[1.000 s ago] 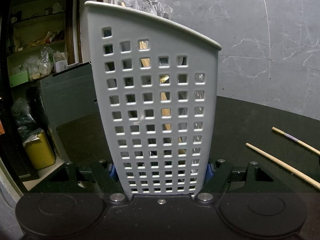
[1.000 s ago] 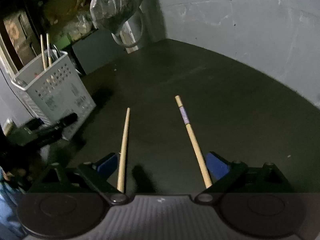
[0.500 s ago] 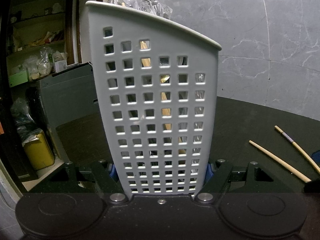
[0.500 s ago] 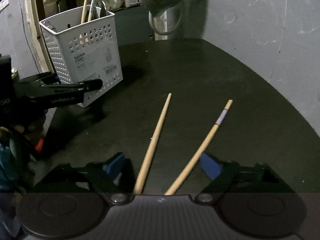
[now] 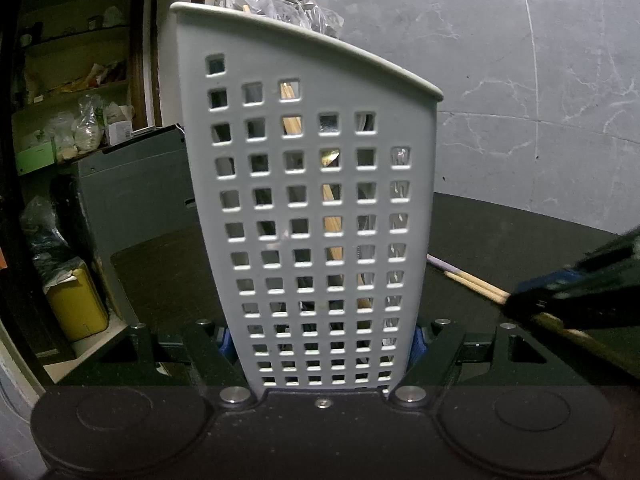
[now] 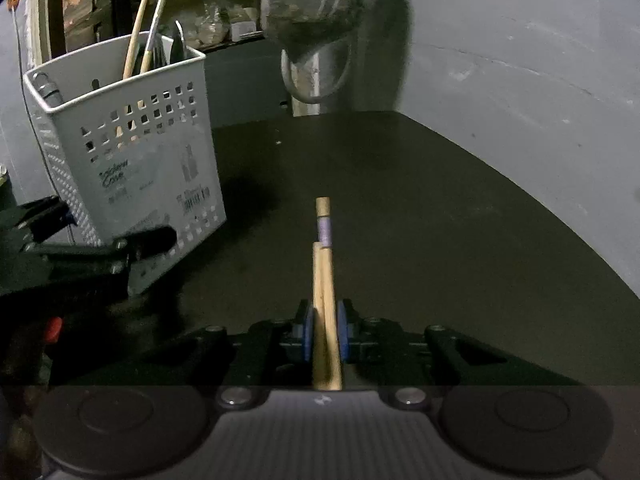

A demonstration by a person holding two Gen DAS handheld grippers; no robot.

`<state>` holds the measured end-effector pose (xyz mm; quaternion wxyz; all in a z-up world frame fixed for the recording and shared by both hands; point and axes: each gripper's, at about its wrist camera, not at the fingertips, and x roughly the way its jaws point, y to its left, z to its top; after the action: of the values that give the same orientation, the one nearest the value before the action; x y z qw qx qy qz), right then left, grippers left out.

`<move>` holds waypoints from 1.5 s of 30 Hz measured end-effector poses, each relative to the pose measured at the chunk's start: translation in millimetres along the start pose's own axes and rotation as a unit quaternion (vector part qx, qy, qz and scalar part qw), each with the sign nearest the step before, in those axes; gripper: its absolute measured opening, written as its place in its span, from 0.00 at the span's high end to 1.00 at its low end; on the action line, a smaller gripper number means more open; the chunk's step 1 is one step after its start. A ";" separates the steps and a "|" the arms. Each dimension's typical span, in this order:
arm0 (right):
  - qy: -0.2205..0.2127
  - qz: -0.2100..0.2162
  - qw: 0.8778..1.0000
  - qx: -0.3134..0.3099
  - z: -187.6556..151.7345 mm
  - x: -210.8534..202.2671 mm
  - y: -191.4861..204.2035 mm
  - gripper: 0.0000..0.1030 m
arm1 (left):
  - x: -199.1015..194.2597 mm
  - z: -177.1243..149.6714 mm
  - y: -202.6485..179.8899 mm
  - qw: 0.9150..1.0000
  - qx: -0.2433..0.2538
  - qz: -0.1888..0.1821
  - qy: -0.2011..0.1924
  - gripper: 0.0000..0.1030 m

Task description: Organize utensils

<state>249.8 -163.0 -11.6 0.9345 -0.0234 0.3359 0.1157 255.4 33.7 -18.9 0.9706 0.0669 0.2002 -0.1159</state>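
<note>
Chopsticks (image 6: 325,280) partly hidden behind basket (image 5: 320,220)

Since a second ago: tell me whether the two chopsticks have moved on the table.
Yes. The chopsticks, then splayed apart on the table, now lie together, pulled toward the basket between the right gripper jaws that just closed.

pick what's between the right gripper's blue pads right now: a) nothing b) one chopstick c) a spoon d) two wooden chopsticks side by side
d: in the right wrist view the right gripper has just closed on two wooden chopsticks lying together, its blue pads pressing on either side of them.
</note>
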 end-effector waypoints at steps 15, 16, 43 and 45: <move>0.018 0.083 0.989 0.119 27.3 30.9 -42.6 0.82 | 0.0 -0.9 -0.1 1.000 0.000 0.000 -0.001 0.27; 0.016 0.083 0.990 0.115 26.0 31.0 -42.6 0.84 | -0.2 -0.9 -0.1 1.000 0.000 0.000 -0.001 0.27; 0.054 0.071 0.996 0.013 -0.3 -15.3 -27.7 0.94 | -0.9 -1.4 -0.5 1.000 0.000 0.000 -0.001 0.27; 0.054 0.071 0.996 0.012 -1.4 -17.1 -29.4 0.94 | -0.9 -1.4 -0.7 1.000 0.001 0.000 -0.001 0.27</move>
<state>242.9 -195.2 -2.8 0.9047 0.0058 0.3880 0.1759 253.9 33.5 -19.8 0.9706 0.0673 0.1995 -0.1165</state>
